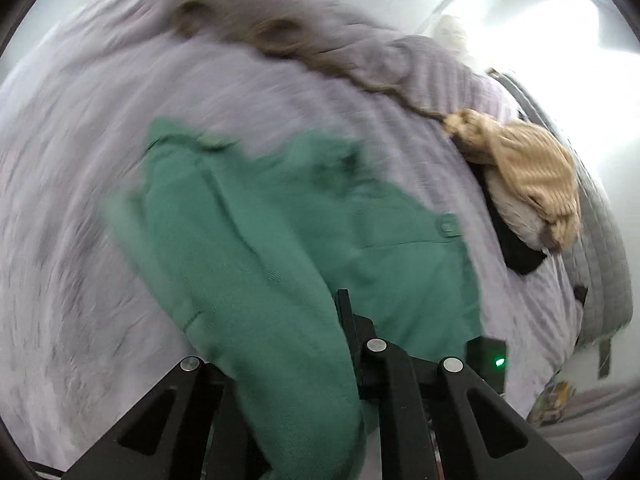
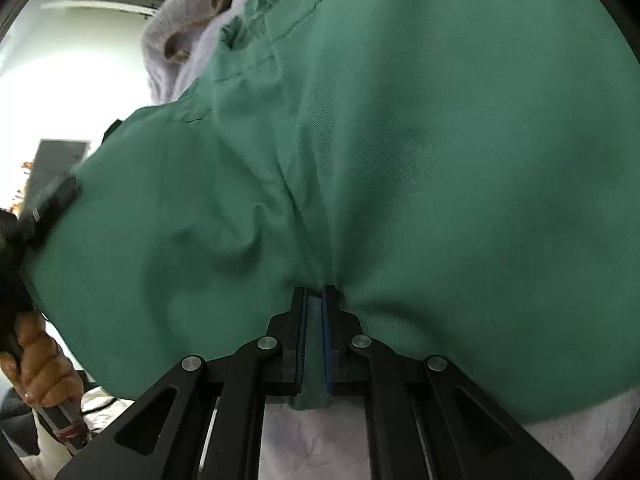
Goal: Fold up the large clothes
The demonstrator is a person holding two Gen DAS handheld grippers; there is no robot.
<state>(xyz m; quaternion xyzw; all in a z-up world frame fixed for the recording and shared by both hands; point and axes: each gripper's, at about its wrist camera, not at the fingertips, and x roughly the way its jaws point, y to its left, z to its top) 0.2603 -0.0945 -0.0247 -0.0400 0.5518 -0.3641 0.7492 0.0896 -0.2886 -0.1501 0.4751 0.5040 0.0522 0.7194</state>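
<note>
Right wrist view: the right claw (image 2: 315, 300) pinches the green garment (image 2: 400, 140); the left claw (image 1: 320, 320) also clamps it above the lavender bed cover (image 1: 80, 200).

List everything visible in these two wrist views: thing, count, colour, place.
green fabric garment: one, green, lifted over the bed, pinched by both grippers.
lavender quilted bedspread: one, pale purple, under the garment.
tan knitted braided item: one, beige, on the bedspread's right edge.
black object: one, black, under the knitted item.
grey quilted cover: one, grey, far right.
left gripper: black, shut on the garment.
right gripper: black with blue pads, shut on the garment.
hand: one, lower left, holding a handle.
</note>
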